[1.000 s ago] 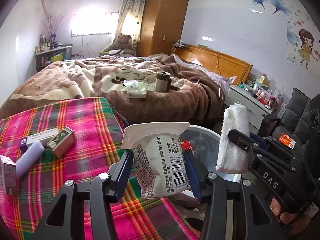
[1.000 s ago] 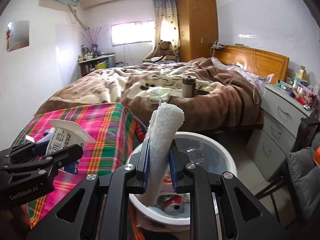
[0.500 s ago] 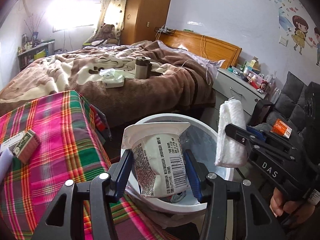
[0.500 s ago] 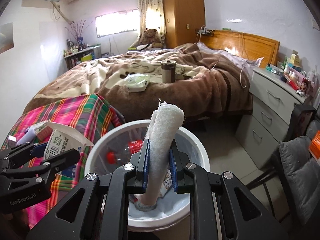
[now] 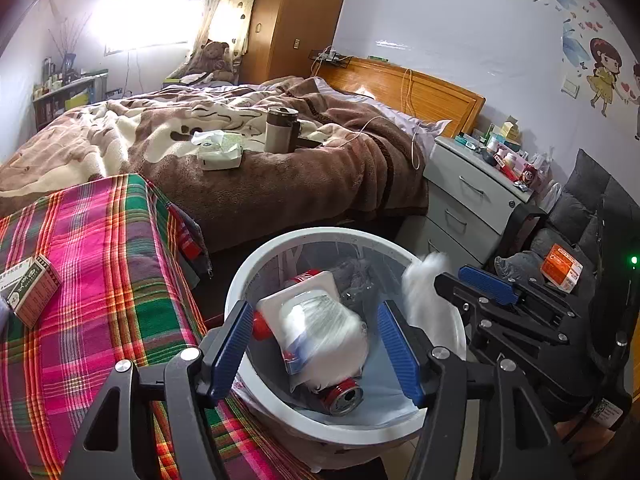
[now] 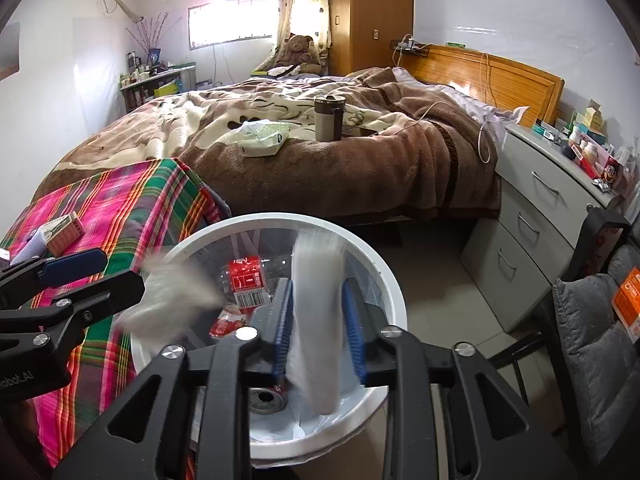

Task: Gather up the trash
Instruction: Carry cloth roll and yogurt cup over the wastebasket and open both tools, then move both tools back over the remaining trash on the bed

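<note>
Two grippers above white bin (image 5: 320,236) beside plaid desk (image 5: 100,248) | left gripper (image 5: 316,344) spread, cup (image 5: 320,332) blurred, apparently dropping in | right gripper (image 6: 318,328) spread, tissue roll (image 6: 318,320) blurred between fingers, likely falling

The left gripper (image 5: 316,350) is now standing with jaws wide apart, and the cup (image 5: 320,332) it was clamping a second ago is dropping, blurred, into the bin (image 5: 240,280). The right gripper (image 6: 318,320) is parting too; its towel (image 6: 316,320) is sliding down between the jaws, blurred.
</note>
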`<state>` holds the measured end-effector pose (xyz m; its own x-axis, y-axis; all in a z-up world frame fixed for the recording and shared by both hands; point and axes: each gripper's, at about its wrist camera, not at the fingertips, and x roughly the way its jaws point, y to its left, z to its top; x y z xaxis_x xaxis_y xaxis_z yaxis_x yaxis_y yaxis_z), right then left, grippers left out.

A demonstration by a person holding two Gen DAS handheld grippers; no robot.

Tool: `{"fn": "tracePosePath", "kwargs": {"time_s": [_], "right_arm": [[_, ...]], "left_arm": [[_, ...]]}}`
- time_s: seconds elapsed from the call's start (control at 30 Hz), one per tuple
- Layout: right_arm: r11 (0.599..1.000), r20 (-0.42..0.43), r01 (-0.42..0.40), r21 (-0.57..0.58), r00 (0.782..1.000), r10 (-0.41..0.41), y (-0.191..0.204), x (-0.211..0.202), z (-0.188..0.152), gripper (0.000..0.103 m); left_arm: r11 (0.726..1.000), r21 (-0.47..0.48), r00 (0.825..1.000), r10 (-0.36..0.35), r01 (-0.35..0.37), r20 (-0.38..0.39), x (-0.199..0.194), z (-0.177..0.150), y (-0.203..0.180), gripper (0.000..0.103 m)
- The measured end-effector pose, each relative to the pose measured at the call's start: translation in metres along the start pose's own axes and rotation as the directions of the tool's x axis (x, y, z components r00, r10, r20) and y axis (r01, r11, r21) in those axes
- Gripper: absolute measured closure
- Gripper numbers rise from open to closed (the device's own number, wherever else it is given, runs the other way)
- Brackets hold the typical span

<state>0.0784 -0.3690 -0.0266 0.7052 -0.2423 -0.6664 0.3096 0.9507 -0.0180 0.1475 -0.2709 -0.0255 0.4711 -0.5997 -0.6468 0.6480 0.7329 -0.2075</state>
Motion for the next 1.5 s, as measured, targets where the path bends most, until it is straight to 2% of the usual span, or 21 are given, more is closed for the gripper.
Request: {"fn": "tracePosePath", "kwargs": {"time_s": [0.07, 0.1, 0.57, 0.9, 1.07, 1.2, 1.37, 1.5], "right_arm": [[1.0, 0.004, -0.004, 0.006, 1.0, 0.004, -0.001, -0.002, 0.0, 0.05], [1.0, 0.006, -0.004, 0.008, 1.0, 0.004, -0.002, -0.002, -0.001, 0.048], [0.999, 0.053, -0.034, 0.022, 0.998, 0.033, 0.011, -0.017, 0.002, 0.048], [0.995, 0.085, -0.099, 0.006, 0.992, 0.098, 0.04, -0.024, 0.005, 0.048], [0.99, 0.091, -0.144, -0.011, 0.985, 0.144, 0.061, -0.024, 0.005, 0.048], [0.982, 0.091, -0.189, -0.018, 0.978, 0.19, 0.077, -0.024, 0.006, 0.036], [0.973, 0.083, -0.227, -0.033, 0.97, 0.229, 0.099, -0.023, 0.006, 0.036], [0.965, 0.072, -0.258, -0.044, 0.963, 0.261, 0.118, -0.02, 0.006, 0.036]], "left_arm": [[1.0, 0.001, 1.0, -0.001, 0.001, 0.003, -0.001, 0.0, 0.0, 0.037], [1.0, 0.002, 1.0, 0.0, 0.0, 0.005, -0.003, 0.001, 0.0, 0.037], [0.997, -0.031, 0.996, 0.078, -0.077, 0.044, -0.039, -0.007, 0.023, 0.035], [0.984, -0.063, 0.981, 0.173, -0.167, 0.09, -0.075, -0.018, 0.055, 0.035], [0.973, -0.089, 0.968, 0.224, -0.215, 0.117, -0.096, -0.025, 0.078, 0.035], [0.956, -0.112, 0.949, 0.284, -0.27, 0.137, -0.114, -0.032, 0.098, 0.035], [0.938, -0.17, 0.934, 0.328, -0.303, 0.145, -0.134, -0.044, 0.13, 0.035], [0.912, -0.218, 0.913, 0.382, -0.348, 0.14, -0.149, -0.054, 0.158, 0.034]]}}
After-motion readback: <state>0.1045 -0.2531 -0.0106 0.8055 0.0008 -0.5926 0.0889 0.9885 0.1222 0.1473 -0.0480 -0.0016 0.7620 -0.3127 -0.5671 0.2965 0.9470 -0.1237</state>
